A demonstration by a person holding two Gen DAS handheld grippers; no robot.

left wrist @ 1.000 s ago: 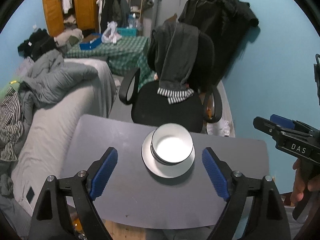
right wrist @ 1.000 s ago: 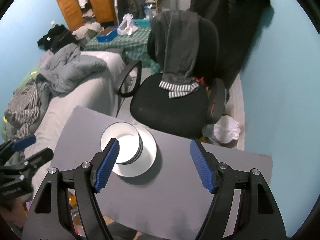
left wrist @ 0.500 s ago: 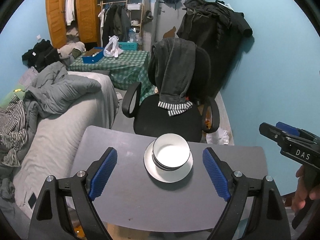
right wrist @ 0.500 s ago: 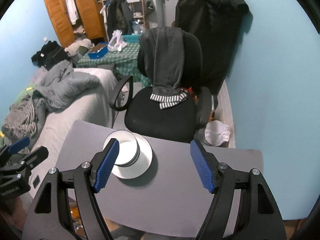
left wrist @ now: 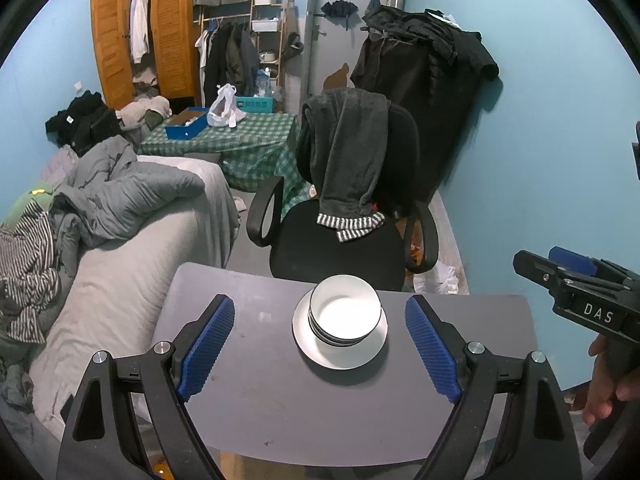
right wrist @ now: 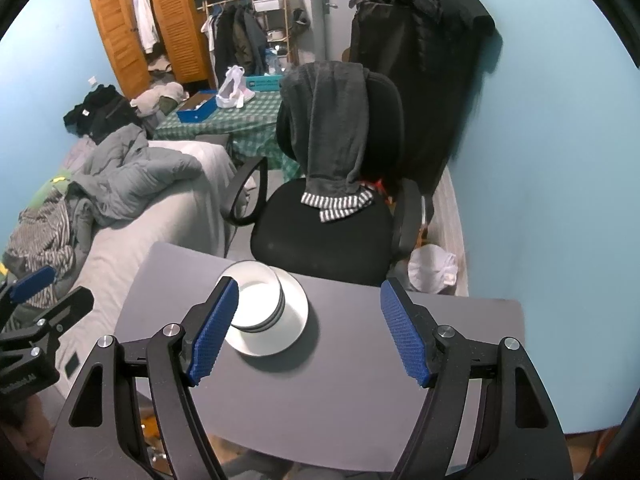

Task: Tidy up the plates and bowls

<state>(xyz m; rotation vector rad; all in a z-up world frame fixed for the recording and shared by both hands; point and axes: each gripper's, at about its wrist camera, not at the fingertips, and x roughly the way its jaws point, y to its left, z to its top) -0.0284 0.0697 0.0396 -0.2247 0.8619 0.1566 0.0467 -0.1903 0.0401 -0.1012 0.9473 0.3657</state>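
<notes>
Stacked bowls (left wrist: 345, 312) on plate (left wrist: 340, 354), table (left wrist: 280, 400) at twelve o'clock, left gripper (left wrist: 320, 344) and right gripper (right wrist: 310, 328) above, jaws apart, empty.

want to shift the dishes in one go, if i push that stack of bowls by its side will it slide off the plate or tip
The bowls look glossy and nested, so they would probably slide on the smooth plate rather than tip. They sit off-centre toward its far edge, so a push that way might carry them off. They look like breakable ceramic.
</notes>
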